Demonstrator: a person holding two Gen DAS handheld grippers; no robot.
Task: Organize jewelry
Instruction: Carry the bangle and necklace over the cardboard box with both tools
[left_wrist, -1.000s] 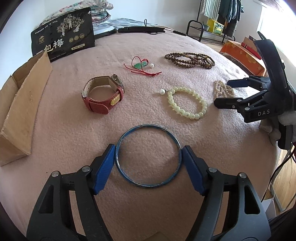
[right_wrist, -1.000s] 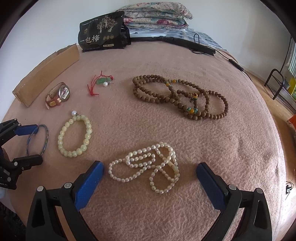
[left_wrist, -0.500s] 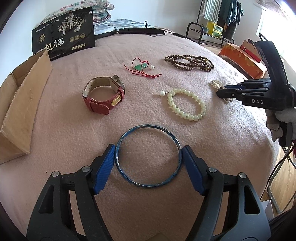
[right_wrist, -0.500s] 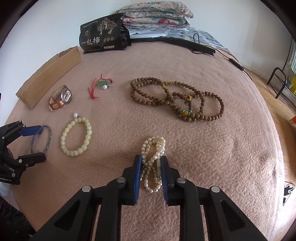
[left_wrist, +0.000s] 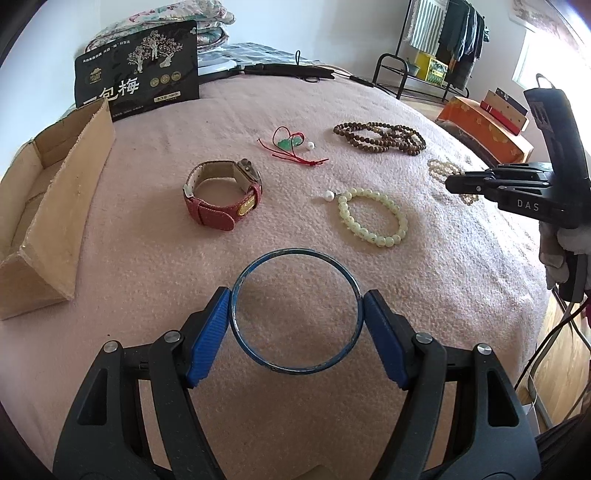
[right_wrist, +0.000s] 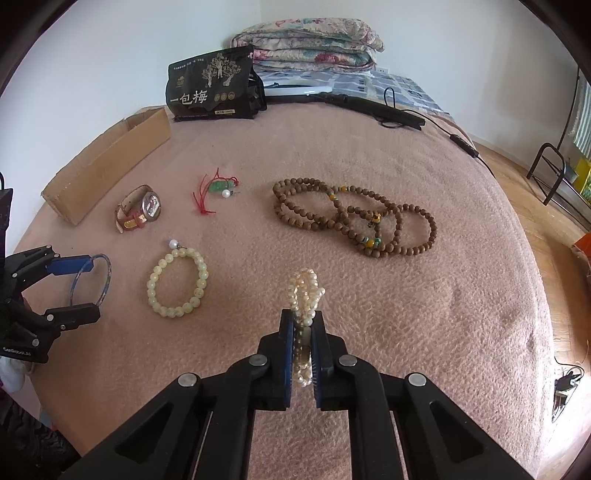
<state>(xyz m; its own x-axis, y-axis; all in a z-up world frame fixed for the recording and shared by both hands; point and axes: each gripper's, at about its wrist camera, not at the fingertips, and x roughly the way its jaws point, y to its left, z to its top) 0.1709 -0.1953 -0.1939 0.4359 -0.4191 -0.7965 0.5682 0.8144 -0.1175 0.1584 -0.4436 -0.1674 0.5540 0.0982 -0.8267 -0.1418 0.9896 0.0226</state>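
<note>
Pickup step: right claw (right_wrist: 303, 328) has just closed, pinching pearl strand (right_wrist: 304, 291) on pink blanket (right_wrist: 424, 314); left claw (left_wrist: 295, 325) clamps blue bangle (left_wrist: 295, 310). Next, likely carry both to cardboard box (left_wrist: 55, 206).

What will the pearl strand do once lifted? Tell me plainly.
Probably floppy: the pearl strand is bunched in loose loops between the right gripper pads. The free loops will likely dangle and swing. Smooth round beads might slip, since only a few are pinched.
</note>
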